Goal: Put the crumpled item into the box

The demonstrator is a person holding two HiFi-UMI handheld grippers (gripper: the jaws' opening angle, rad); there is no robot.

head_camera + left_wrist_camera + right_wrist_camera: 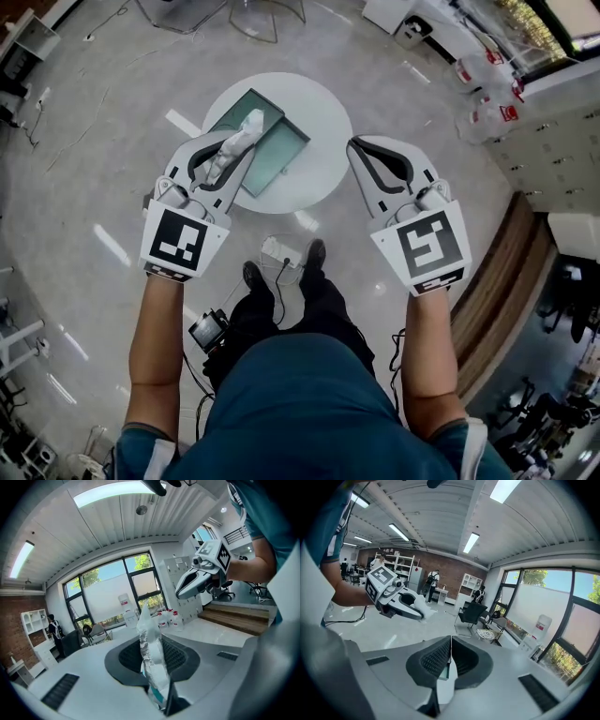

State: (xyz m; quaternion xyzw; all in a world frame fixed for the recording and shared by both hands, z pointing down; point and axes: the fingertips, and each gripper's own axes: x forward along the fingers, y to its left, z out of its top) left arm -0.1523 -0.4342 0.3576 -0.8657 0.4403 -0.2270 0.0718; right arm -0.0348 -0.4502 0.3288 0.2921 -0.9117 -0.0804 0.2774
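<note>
polished grey floor (112, 112) spreads below you, and a round white table (314, 108) stands on it just ahead of your feet. your left gripper (239, 141) has its jaws drawn narrow onto the crumpled item (152, 658), a white, partly clear wrapper. the pads pinch it low down, so most of it stands up past them in a loose, creased point. that grip looks chosen so the bulk stays free and can fall away cleanly once you let the jaws part. from the head view the wrapper's far end lies over the near left corner of the box (277, 155), though you are holding it above the table, not in the box. so the item is between your left jaws, and the drop is not yet made. your right gripper (450, 656) has its jaws pressed together with nothing between them. it hangs off to the right of the table, well apart from the wrapper, probably just to stay out of the way. the box is open-topped and teal and sits near the middle of the table. it looks like two shallow parts lying side by side, and it is not clear which is base and which is lid.
</note>
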